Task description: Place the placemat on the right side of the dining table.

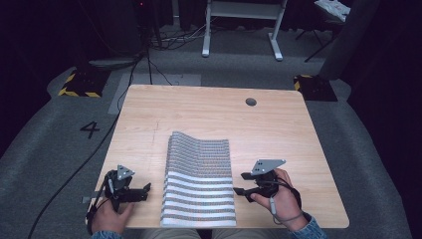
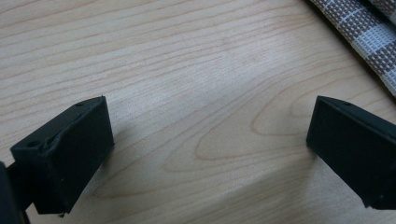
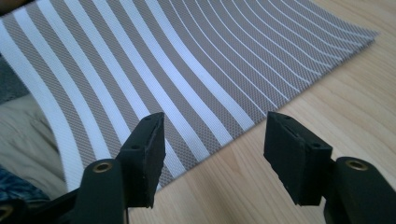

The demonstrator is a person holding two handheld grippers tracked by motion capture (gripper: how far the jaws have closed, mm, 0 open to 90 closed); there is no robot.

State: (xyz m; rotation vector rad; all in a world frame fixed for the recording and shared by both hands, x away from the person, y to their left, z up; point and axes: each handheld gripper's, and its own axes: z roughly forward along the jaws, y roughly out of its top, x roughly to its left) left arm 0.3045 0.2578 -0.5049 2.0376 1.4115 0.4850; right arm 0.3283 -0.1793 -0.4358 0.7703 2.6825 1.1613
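Observation:
A grey-and-white striped woven mat point(image 1: 199, 179) lies on the wooden table point(image 1: 278, 129), its near end hanging over the front edge and its far end slightly curled up. My left gripper point(image 1: 145, 191) rests low on the table to the mat's left, open, jaws pointing at the mat; in its own view the left gripper point(image 2: 208, 149) has bare wood between the jaws and a mat corner point(image 2: 369, 32) at top right. My right gripper point(image 1: 240, 183) is open at the mat's right edge; in the right gripper view the gripper point(image 3: 212, 156) straddles the mat's edge point(image 3: 187, 84).
A round cable hole point(image 1: 251, 102) sits near the table's far right. Grey carpet floor surrounds the table, with a black cable point(image 1: 79, 169) at left, yellow-black marked blocks point(image 1: 82, 82) and a white desk frame point(image 1: 244, 25) beyond.

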